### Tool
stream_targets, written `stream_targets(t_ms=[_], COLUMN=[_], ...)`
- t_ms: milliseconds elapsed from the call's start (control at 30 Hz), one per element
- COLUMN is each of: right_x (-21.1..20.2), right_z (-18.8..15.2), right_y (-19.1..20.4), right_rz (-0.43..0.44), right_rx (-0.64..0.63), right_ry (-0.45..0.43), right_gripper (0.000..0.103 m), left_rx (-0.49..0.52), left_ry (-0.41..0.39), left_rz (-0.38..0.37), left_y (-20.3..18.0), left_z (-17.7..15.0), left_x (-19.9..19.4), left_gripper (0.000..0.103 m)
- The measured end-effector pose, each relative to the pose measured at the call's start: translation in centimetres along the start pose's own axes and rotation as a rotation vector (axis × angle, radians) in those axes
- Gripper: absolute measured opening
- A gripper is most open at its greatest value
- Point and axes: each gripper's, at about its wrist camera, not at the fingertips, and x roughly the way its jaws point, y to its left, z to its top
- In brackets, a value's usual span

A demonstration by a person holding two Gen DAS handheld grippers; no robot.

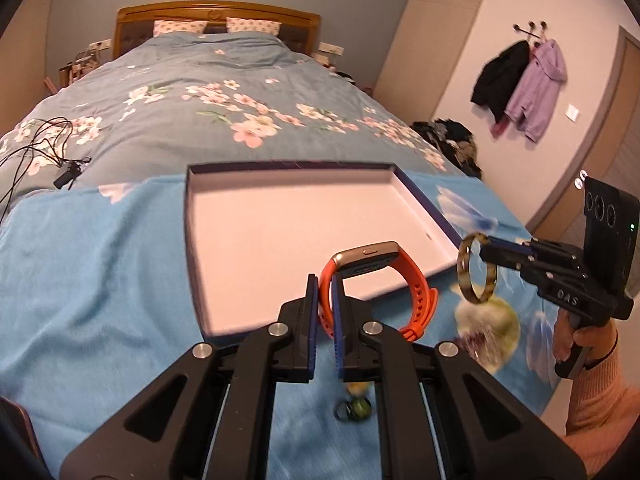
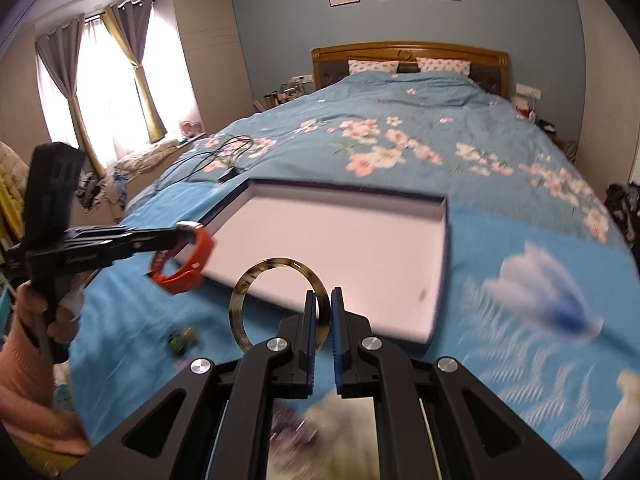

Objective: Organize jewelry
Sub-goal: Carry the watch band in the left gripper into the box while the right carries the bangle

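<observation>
1. Tongs number two, one in each of the person's hands: the left tongs (image 1: 325, 280) are clamped on one orange silicone-strap watch with a metal case (image 1: 372, 280), and the right tongs (image 2: 324, 295) are pinched on one round tortoiseshell bangle (image 2: 248, 280).
2. One shallow rectangular box lid with a white inside and dark blue rim (image 1: 192, 200) lies open on the light blue printed cloth (image 1: 100, 248) at the foot of the bed (image 1: 200, 92).
3. One small green ring-like piece (image 1: 354, 408) lies blurred on the cloth, near the lid's front edge.
4. Both held pieces hang above the cloth, the watch over the lid's near rim, the bangle just off its right corner.
5. The lid's floor shows bare white.
6. The watch strap curves in a loop; the bangle is mottled brown and cream.
</observation>
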Motion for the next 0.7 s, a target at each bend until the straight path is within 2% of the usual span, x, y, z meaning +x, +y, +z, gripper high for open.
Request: stream_targets(t_ms=[333, 700], right_x=[6.2, 12.1], right_z=[5.9, 8.0], right_y=[-2.1, -3.4], right_rz=[-0.047, -0.082], right_rx=[-0.015, -0.008], right_ry=[0.035, 0.125], right_gripper=[0.006, 0.006], left_rx=[-0.038, -0.061], left_ry=[-0.004, 0.065], left_rz=[0.06, 0.101], left_y=[1.8, 4.1], left_z=[5.1, 8.4], left_x=[3.9, 10.3], left_gripper=[0.007, 0.007])
